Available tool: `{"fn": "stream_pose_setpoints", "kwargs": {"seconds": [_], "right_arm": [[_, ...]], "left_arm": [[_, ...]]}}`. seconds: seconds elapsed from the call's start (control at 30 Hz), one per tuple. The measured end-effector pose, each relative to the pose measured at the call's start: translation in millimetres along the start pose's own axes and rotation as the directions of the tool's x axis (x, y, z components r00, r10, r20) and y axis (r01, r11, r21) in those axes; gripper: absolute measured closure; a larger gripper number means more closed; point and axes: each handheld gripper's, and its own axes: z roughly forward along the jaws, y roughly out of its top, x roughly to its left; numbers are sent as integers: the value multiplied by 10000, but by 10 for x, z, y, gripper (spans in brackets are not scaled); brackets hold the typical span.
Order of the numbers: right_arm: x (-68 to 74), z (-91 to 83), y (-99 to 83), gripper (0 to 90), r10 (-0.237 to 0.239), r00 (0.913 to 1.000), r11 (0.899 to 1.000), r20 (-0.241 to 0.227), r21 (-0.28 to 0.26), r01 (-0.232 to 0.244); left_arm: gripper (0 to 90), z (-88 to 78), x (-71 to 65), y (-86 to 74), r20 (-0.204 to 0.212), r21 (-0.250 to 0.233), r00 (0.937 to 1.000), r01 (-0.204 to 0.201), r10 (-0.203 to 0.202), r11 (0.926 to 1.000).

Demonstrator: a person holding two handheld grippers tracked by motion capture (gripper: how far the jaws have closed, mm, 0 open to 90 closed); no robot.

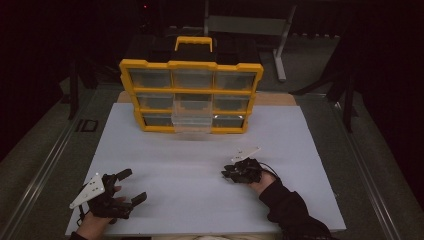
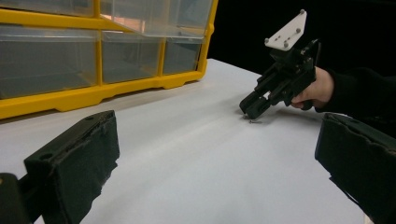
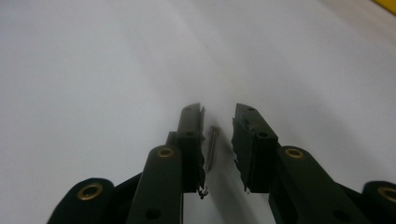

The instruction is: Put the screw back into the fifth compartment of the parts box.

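Note:
A small thin screw point(image 3: 211, 149) lies on the white tabletop point(image 1: 190, 165), lengthwise between the two jaws of my right gripper point(image 3: 218, 112). The jaws stand narrowly apart; the screw lies close beside the left one, and there is a gap to the right one. In the left gripper view the right gripper point(image 2: 250, 109) points down at the table, its tips just above the screw point(image 2: 254, 122). In the high view it point(image 1: 226, 174) sits right of centre. My left gripper point(image 1: 135, 185) rests at the near left, jaws wide open with nothing between them.
A yellow parts organizer point(image 1: 190, 65) with clear drawers stands upright at the far side of the table. One middle drawer point(image 1: 192, 120) is pulled out toward me. In the left gripper view the organizer point(image 2: 93, 93) lies ahead on the left. Dark floor surrounds the table.

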Motion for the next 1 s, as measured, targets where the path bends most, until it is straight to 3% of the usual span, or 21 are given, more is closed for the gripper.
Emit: {"fn": "stream_pose_setpoints", "kwargs": {"seconds": [0.23, 0.37, 0.63, 1.0], "right_arm": [[25, 16, -16, 764, -190, 9995, 9998, 255, 80, 188], [51, 16, -14, 841, -505, 9984, 9986, 261, 143, 501], [19, 2, 3, 877, -234, 9997, 9995, 102, 202, 231], [-46, -241, 141, 880, -45, 10000, 9986, 54, -520, 47]], "left_arm": [[5, 1, 0, 0, 9, 1, 10000, 4, -4, 10000], [5, 0, 2, -1, -1, -28, 10000, 43, -43, 10000], [5, 0, 2, 0, 3, -27, 10000, 48, -48, 10000], [5, 3, 2, -1, -3, -8, 10000, 44, -44, 10000]]}}
